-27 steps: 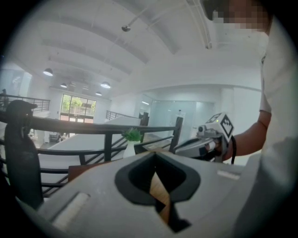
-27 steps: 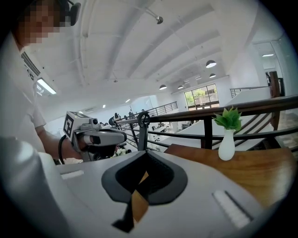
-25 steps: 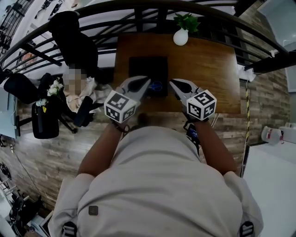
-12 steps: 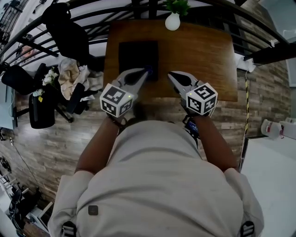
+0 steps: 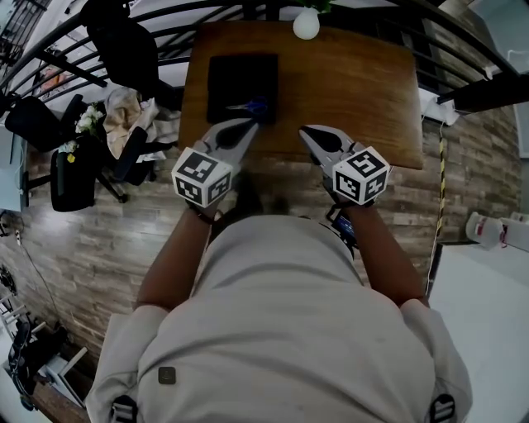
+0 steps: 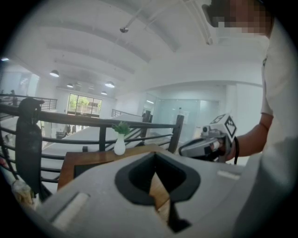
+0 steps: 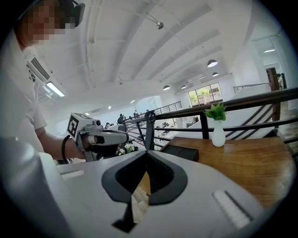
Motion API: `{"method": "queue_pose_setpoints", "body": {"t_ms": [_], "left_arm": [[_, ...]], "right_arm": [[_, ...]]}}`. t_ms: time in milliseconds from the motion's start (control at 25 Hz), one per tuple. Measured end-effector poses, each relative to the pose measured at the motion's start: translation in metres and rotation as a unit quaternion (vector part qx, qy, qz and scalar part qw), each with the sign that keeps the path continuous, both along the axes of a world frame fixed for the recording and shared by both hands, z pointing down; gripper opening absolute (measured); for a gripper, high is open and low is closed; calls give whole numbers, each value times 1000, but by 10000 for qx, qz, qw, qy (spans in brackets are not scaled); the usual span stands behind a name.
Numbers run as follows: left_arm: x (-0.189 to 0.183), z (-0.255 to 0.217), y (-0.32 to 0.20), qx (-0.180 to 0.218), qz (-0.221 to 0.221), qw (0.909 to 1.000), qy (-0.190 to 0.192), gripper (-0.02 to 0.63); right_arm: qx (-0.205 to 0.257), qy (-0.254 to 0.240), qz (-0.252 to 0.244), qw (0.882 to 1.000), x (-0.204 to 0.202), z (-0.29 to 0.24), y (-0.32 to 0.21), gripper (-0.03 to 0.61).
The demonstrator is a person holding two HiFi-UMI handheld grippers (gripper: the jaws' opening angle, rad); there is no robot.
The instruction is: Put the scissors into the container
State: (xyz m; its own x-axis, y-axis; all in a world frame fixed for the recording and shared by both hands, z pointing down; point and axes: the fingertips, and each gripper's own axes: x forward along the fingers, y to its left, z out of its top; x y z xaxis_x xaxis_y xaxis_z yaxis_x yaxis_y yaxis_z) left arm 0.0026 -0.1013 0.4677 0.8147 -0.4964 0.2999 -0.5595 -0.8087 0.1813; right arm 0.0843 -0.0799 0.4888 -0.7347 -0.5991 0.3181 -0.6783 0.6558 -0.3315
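Scissors (image 5: pixel 251 106) with blue handles lie at the near right corner of a black container (image 5: pixel 235 78) on the wooden table (image 5: pixel 355 91). In the head view my left gripper (image 5: pixel 245 126) hovers just short of the container's near edge, close to the scissors, shut and empty. My right gripper (image 5: pixel 307 132) is over the table's front part to the right, also shut with nothing in it. In the left gripper view the left gripper (image 6: pixel 155 159) has its jaws together. In the right gripper view the right gripper (image 7: pixel 146 157) is the same, and the container (image 7: pixel 180 152) shows ahead of it.
A white vase (image 5: pixel 306 23) with a green plant stands at the table's far edge, against a black railing (image 6: pixel 93 122). Black office chairs (image 5: pixel 124 49) and bags stand left of the table on the wood-plank floor. The person's body fills the lower head view.
Both grippers have drawn back toward the person. The left tip, earlier over the container, now sits at its near edge. The scissors now show in full.
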Motion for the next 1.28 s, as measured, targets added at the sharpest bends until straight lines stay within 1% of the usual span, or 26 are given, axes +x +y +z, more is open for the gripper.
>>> {"method": "queue_pose_setpoints", "body": {"t_ms": [200,400,600,760,880,1280], "left_arm": [[-2,9,31,-89,-53,9999,-23,3],[-8,9,56,-118,17,9999,-41,3],[-22,12,65,-210,137,9996,-89,3],[-32,4,70,-167,286,9993,-158,3],[-45,2,72,-206,331,9992,-105,3],[-83,-7,85,-193,701,9973,-35,3]], "right_arm": [[-32,-63,-75,9999,-4,6,29,8],[-22,-115,-98,9999,-16,6,55,8],[47,-143,-60,9999,-37,-1,67,8],[40,-215,23,9998,-52,-6,74,8],[95,-190,86,9997,-65,-10,75,8],[205,-146,344,9991,-108,-28,84,8]]}}
